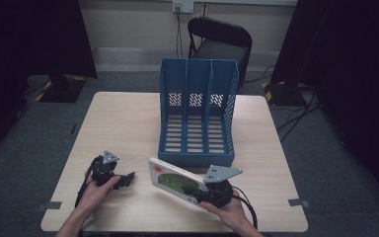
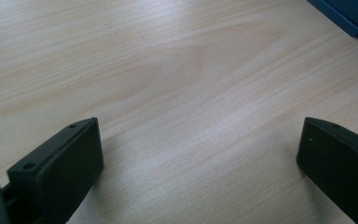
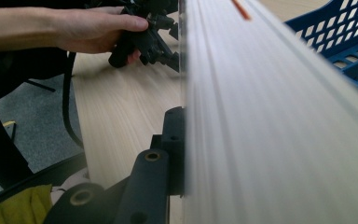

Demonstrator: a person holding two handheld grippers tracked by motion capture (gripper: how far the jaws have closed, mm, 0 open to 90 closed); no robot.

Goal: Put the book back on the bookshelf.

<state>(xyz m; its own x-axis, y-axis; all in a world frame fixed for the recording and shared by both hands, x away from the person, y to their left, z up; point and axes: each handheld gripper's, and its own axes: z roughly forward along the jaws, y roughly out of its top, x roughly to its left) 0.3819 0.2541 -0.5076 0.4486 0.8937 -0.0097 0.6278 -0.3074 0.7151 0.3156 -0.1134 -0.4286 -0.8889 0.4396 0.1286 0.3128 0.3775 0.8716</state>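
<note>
Book point(image 1: 173, 181) clamped in right claw point(image 1: 201, 195) beside blue rack point(image 1: 197, 111).

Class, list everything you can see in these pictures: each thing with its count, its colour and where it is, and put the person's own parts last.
Table: one, light wood, centre of the room.
File rack: one, blue, three slots, standing on the table's far middle.
Book: one, white edge with green and red cover, tilted in front of the rack, clamped by the right tool.
Chair: one, black, behind the table.
Tape marks: grey, near table corners.
Left tool: one, black, jaws open over the table.
Hands: two, at the near edge.
</note>
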